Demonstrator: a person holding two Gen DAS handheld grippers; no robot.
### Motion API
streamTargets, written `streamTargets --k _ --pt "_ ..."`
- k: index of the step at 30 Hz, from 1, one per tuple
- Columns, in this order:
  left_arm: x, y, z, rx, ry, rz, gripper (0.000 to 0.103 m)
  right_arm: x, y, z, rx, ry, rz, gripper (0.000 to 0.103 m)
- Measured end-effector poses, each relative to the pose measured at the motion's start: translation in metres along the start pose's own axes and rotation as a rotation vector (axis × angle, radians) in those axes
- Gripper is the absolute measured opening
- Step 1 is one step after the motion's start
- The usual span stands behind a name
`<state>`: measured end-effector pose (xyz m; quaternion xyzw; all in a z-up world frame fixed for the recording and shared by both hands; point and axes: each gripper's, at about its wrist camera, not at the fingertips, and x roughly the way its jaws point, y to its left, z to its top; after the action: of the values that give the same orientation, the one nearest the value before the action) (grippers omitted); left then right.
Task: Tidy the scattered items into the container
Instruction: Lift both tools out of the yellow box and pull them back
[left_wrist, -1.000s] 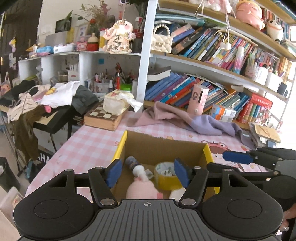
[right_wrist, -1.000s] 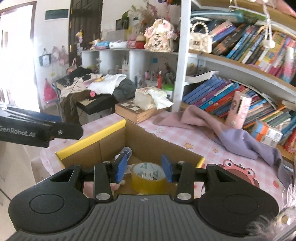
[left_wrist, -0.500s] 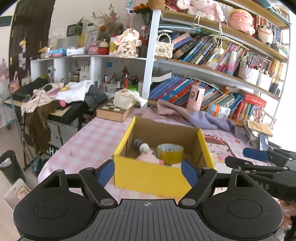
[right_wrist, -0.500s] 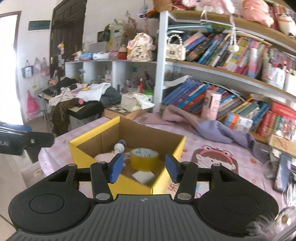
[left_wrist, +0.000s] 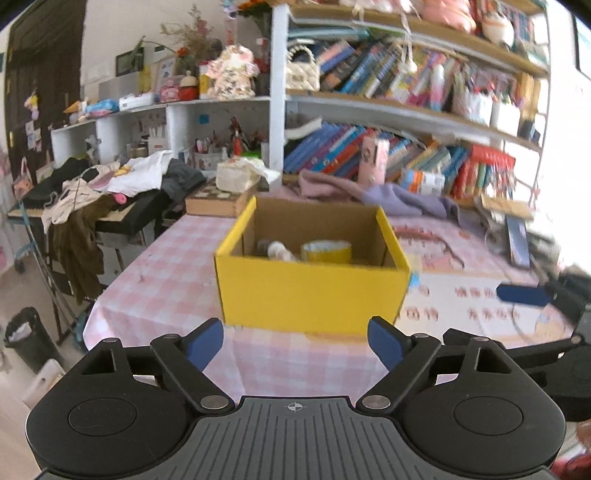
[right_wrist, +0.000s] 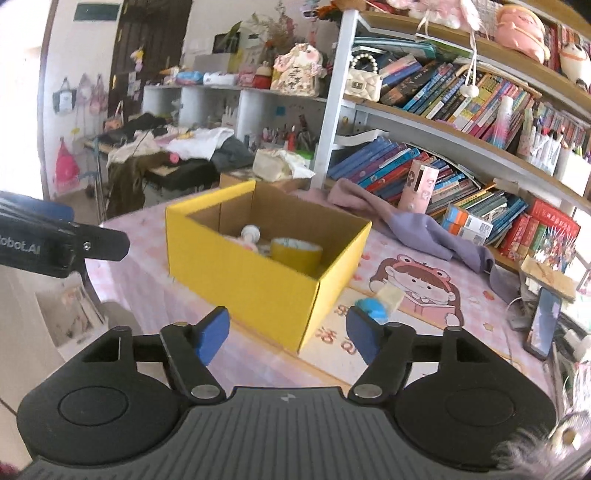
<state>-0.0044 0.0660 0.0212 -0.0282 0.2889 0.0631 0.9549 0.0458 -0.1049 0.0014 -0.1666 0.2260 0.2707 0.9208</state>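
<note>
Left wrist view: rectangular yellow cardboard box (left_wrist: 312, 291), glossy tape roll (left_wrist: 326, 251) inside; both grippers' jaws wide, empty.

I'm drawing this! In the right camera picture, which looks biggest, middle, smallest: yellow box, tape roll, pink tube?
1. yellow box
2. tape roll
3. pink tube
The tape roll and tube look close; the tube sits farther away, so unsure.

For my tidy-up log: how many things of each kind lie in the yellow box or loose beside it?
Tape roll in the yellow box: 1
Bottle in box: 1
Pink soft item in box: 1
Blue and cream item beside box: 1
Total: 4
</note>
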Motion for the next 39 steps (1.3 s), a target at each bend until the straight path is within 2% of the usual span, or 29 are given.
streamTargets --k 6,14,20,39 --pt "0.003 -0.011 -0.022 0.031 0.071 -0.015 0.088 -0.003 0.008 -0.018 -0.037 0.063 0.002 0.077" --pt "0.008 -0.009 -0.029 0.005 0.108 -0.020 0.092 0.000 0.013 -0.024 -0.077 0.101 0.024 0.085" --pt "0.018 -0.018 -0.029 0.023 0.143 -0.049 0.092 0.005 0.011 -0.030 -0.104 0.152 0.021 0.091" --pt "0.064 -0.101 -0.014 0.185 0.205 -0.277 0.092 -0.004 -0.067 -0.059 0.057 0.256 -0.162 0.092"
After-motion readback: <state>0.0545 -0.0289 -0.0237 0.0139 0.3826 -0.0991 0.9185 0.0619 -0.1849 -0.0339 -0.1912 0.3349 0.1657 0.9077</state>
